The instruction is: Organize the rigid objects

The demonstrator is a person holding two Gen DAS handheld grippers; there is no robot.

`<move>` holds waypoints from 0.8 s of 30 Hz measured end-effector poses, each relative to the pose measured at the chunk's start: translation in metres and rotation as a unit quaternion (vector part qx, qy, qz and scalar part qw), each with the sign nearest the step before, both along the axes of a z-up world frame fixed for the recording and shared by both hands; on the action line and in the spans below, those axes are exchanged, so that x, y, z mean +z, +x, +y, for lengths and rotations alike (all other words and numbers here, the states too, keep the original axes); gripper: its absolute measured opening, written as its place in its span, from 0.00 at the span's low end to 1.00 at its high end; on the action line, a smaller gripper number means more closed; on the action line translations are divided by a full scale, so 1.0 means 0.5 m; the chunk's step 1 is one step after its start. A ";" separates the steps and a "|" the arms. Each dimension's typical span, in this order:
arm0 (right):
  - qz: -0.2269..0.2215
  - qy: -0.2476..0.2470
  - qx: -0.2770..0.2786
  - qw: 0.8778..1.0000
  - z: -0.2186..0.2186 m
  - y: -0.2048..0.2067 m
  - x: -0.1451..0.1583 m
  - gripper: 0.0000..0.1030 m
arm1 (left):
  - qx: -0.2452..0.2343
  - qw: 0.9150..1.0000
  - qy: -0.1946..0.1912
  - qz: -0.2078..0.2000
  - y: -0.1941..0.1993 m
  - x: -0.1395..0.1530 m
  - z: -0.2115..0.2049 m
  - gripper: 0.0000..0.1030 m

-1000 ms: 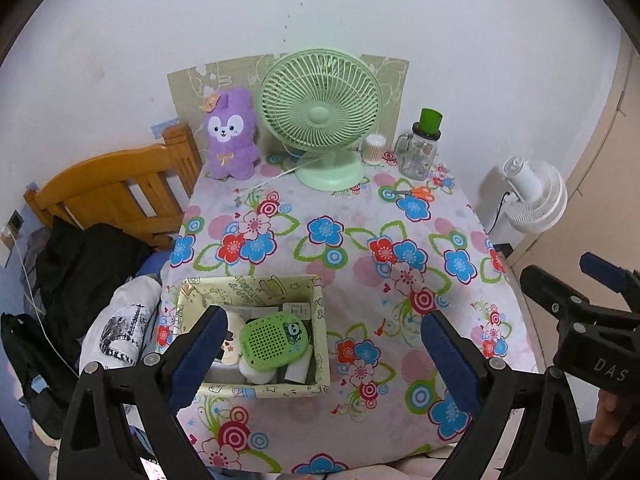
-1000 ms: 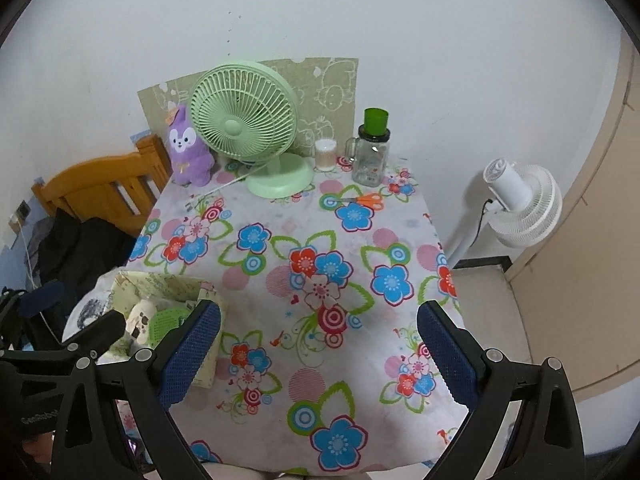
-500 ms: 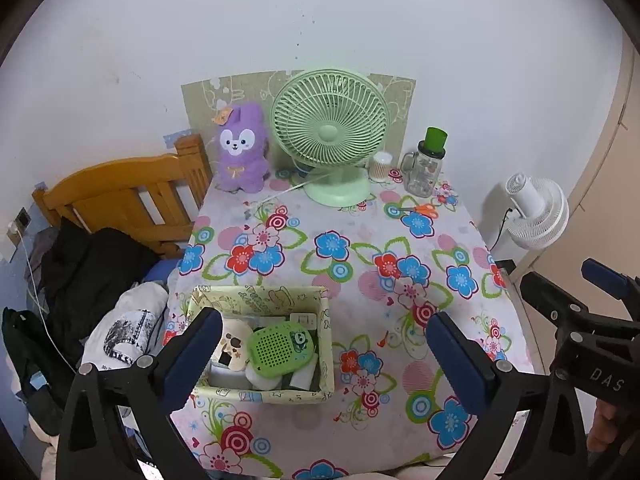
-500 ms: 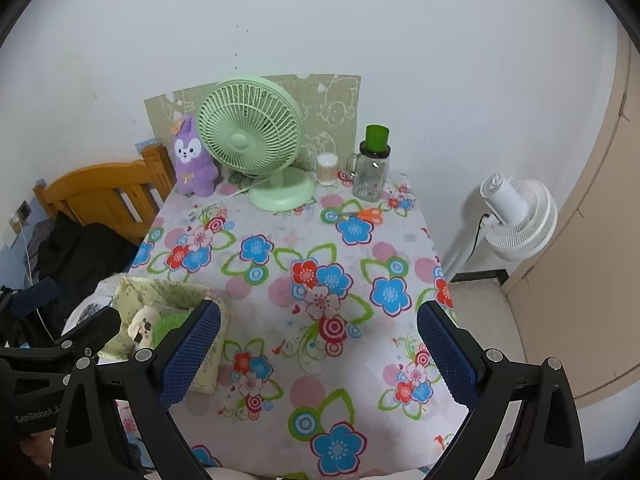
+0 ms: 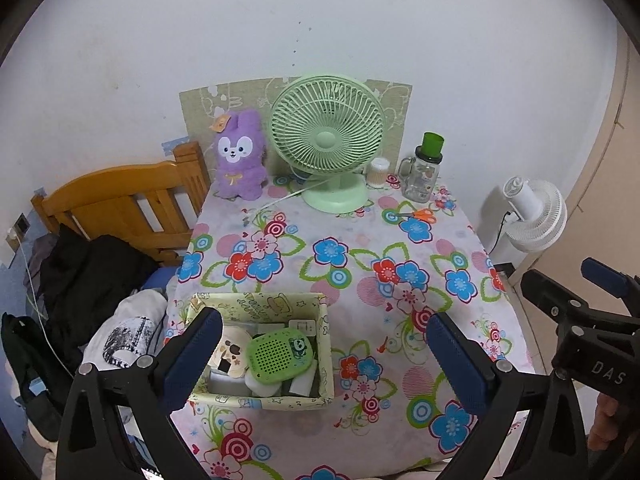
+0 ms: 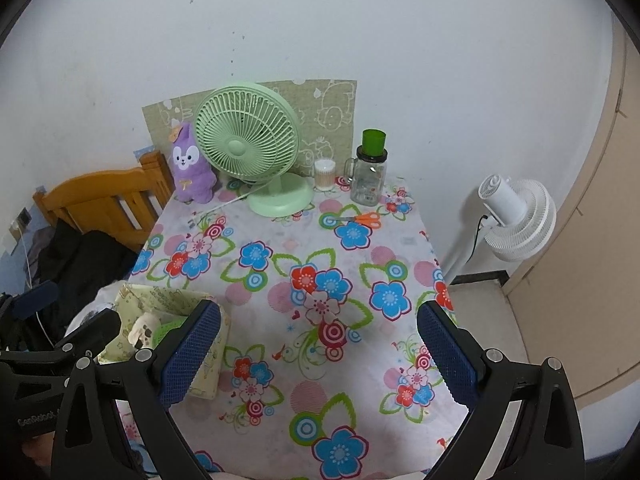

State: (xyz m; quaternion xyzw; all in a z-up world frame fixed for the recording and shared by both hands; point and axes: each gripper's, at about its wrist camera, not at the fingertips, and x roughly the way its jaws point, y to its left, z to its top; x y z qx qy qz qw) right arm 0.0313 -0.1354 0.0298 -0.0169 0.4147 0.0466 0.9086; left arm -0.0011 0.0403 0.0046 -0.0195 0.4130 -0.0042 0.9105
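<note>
A pale green patterned box [image 5: 326,344] sits at the near left of the flowered table [image 5: 340,248]. Inside lie a green perforated gadget with a panda [image 5: 280,356], a cream spotted piece [image 5: 230,354] and small white items. My left gripper [image 5: 324,354] hovers open above the table's near edge, its left finger in front of the box, nothing between the pads. My right gripper [image 6: 318,354] hangs open over the near middle of the table, holding nothing. The box [image 6: 160,304] shows at its left, partly hidden by the left gripper's frame.
At the back stand a green desk fan [image 5: 326,136], a purple plush rabbit [image 5: 239,156], a small white jar [image 5: 378,172], a glass mug with a green lid [image 5: 422,172] and orange scissors [image 5: 422,215]. A wooden bed frame [image 5: 120,196] with clothes lies left. A white floor fan [image 5: 534,216] stands right.
The left wrist view has pulled back and tilted up a little, so the box and fan sit lower in it. The left jaws stand slightly wider. The right view has barely shifted.
</note>
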 end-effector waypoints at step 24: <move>-0.001 -0.011 0.008 1.000 0.007 -0.001 0.001 0.97 | 0.001 1.000 0.001 0.002 -0.002 -0.002 -0.004 1.00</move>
